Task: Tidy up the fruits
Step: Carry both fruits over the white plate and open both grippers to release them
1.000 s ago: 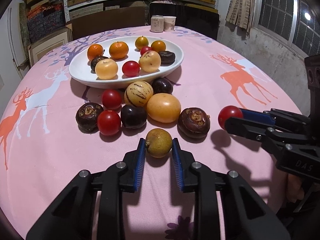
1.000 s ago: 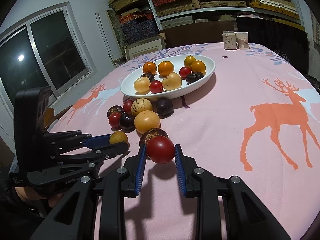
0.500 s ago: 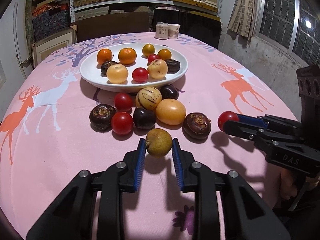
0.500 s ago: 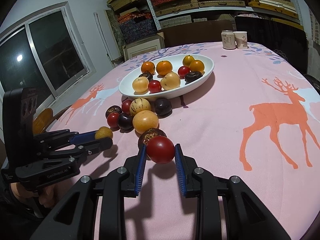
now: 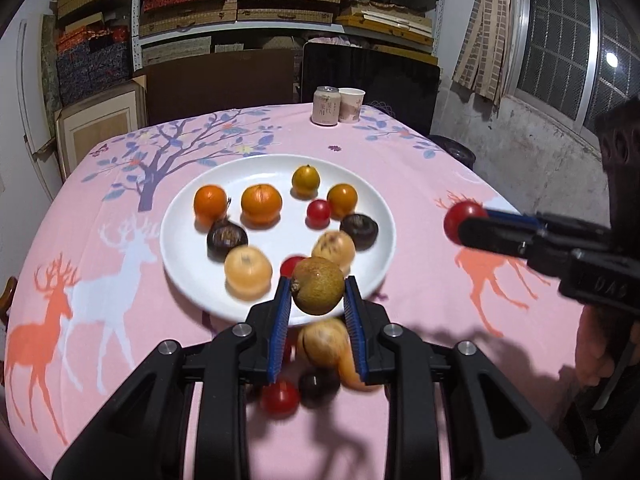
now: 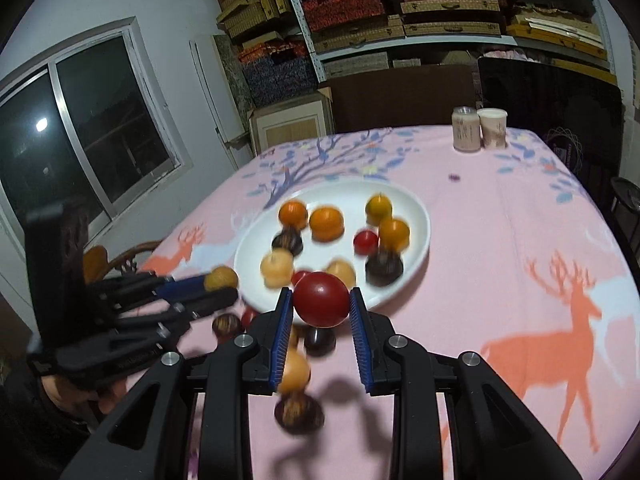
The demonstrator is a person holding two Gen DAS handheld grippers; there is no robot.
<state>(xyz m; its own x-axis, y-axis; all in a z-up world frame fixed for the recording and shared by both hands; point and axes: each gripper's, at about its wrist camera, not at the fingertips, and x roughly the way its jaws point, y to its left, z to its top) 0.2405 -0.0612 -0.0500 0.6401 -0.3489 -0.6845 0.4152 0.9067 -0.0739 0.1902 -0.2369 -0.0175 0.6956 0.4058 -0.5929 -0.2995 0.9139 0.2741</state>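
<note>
Both fruits rose: brown fruit [image 5: 318, 291] and tomato [image 6: 321, 299] clamped between jaws.

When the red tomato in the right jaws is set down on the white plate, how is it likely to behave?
The red tomato looks round and smooth, so it will probably roll once released. The white plate curves up at its rim, which should likely contain it. Fruit nearby may get nudged.

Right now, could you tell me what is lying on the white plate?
On the plate lie four orange citrus fruits, two pale yellow fruits, two dark brown ones and a small red tomato. The held brown fruit covers most of another red one and the near rim.
</note>
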